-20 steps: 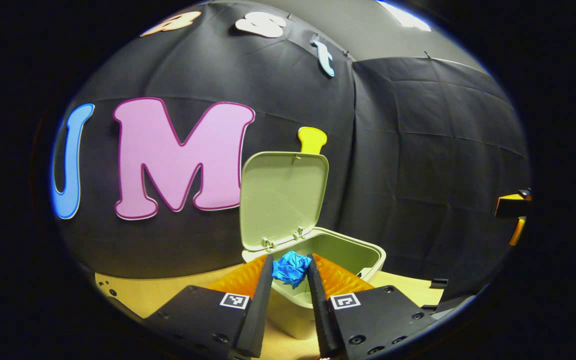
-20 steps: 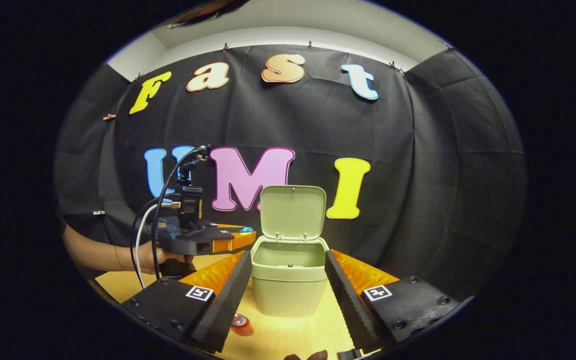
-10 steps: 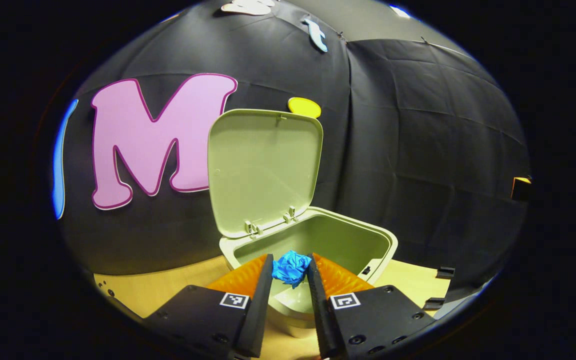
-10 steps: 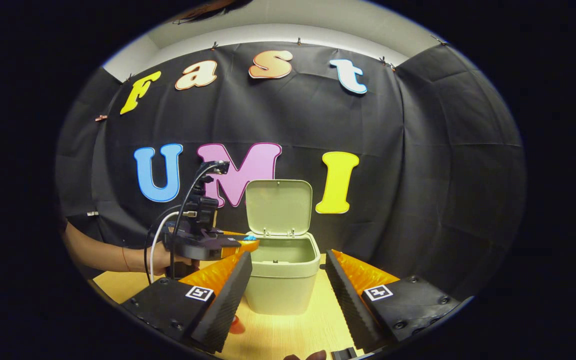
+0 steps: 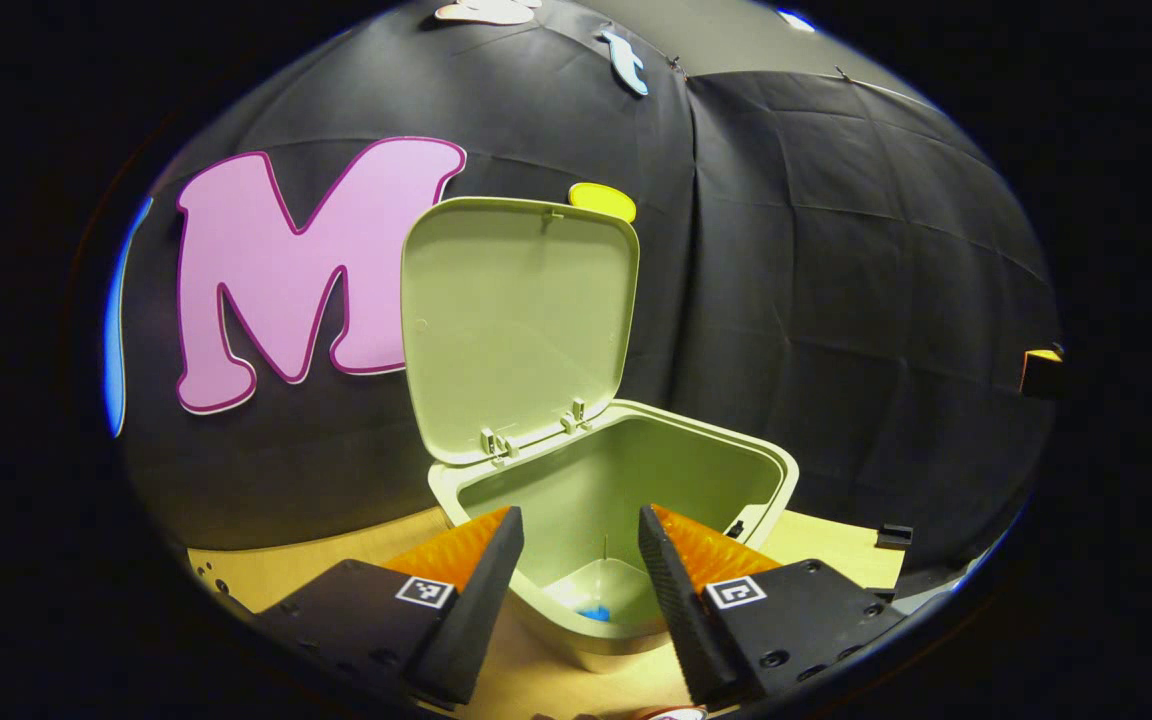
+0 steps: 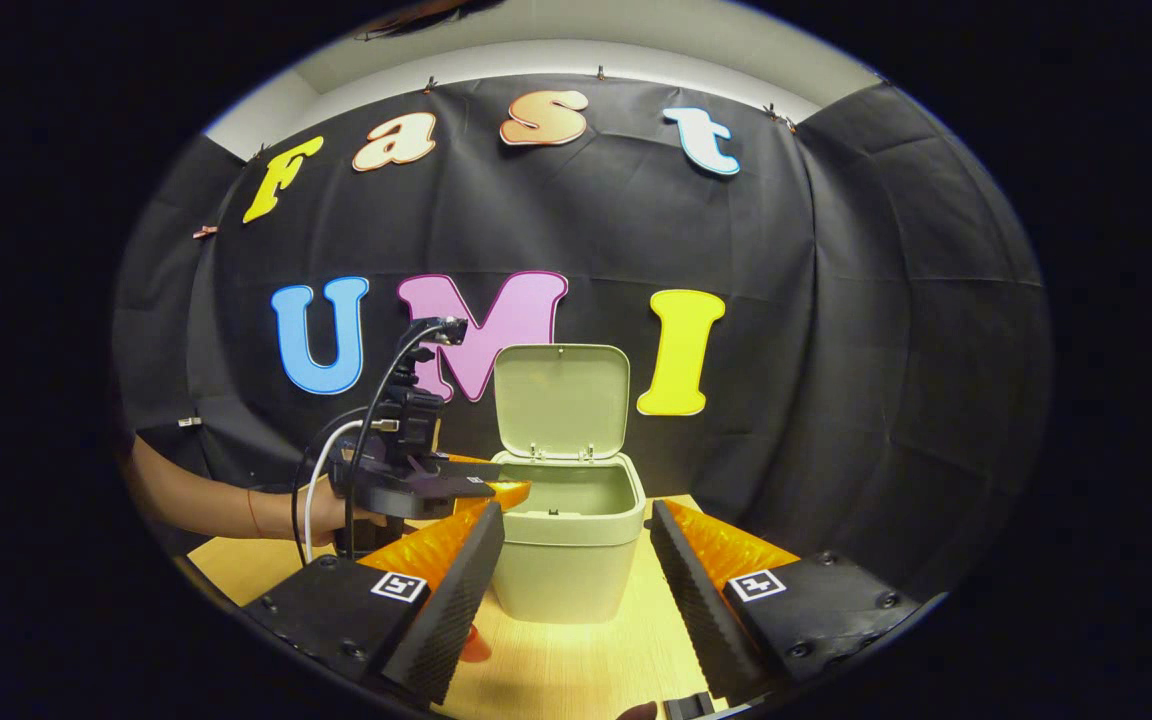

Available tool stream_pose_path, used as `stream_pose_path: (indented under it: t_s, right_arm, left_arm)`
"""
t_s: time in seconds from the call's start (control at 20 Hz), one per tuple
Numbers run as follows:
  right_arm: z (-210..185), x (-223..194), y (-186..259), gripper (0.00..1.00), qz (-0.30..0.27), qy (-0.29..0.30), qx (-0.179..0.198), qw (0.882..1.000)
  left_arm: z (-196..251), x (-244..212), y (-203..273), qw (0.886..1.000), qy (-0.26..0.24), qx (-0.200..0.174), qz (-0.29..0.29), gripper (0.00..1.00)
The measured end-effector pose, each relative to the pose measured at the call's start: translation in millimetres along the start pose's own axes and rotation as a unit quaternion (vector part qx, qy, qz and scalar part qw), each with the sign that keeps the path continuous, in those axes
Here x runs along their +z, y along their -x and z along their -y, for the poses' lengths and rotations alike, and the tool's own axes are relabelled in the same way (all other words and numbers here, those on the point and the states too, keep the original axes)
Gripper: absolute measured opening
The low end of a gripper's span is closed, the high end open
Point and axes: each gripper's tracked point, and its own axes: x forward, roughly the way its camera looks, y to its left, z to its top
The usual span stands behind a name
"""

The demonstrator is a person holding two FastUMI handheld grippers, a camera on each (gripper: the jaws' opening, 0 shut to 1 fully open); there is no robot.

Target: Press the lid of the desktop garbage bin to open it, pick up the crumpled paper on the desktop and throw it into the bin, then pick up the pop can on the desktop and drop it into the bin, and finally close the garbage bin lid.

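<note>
Both of my tools have their jaws spread apart, with nothing between them. Left tool (image 5: pixel 576 530) hovers over the near rim of the garbage bin (image 5: pixel 781 470), fingers pointing down into its hollow. Deep inside, on the bin's floor at about 6 o'clock from the hollow's middle, a small patch of blue shows: the crumpled paper (image 5: pixel 593 612), lying loose and well clear of my fingers. The lid (image 5: pixel 516 320) stands upright on its hinges at the bin's far edge, at 12 o'clock, its inner face turned toward me.

In the right gripper view, my right tool (image 6: pixel 576 550) sits low over the bench (image 6: pixel 576 670), its fingers framing the bin (image 6: pixel 566 570) without touching it. My left tool (image 6: pixel 496 492) reaches in from 9 o'clock, fingertips just over the bin's left rim, with my hand (image 6: pixel 321 515) gripping its handle. A sliver of red, the pop can (image 6: pixel 476 648), peeks out on the bench at 7 o'clock from the bin, mostly hidden behind my right tool's left finger.
</note>
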Motion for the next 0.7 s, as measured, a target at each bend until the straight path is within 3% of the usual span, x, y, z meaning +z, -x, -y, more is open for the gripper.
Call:
stream_pose_path:
  t_s: [0.1, 0.2, 0.25, 0.3, 0.7]
  right_arm:
    - [-4.7, -2.9, -1.1, 0.94, -0.003, -0.003, 0.007, 1.000]
    - [-12.8, -7.7, -1.5, 0.94, -0.008, -0.002, 0.018, 1.000]
    - [-16.7, -10.1, -1.6, 0.94, -0.011, -0.001, 0.023, 1.000]
    - [-20.6, -14.2, -2.6, 0.94, -0.014, 0.001, 0.028, 1.000]
    - [-70.7, -56.4, -6.1, 0.97, -0.055, -0.004, 0.091, 0.994]
  left_arm:
    - [-4.0, 4.2, 7.2, 1.000, -0.001, 0.007, 0.008, 0.82]
    - [-10.1, 9.4, 20.6, 0.999, 0.005, 0.019, 0.025, 0.81]
    - [-14.5, 11.4, 27.4, 0.999, 0.006, 0.027, 0.030, 0.86]
    - [-19.4, 12.0, 33.3, 0.999, 0.007, 0.034, 0.034, 0.99]
    - [-43.9, 23.0, 118.3, 0.994, 0.015, 0.089, 0.061, 0.98]
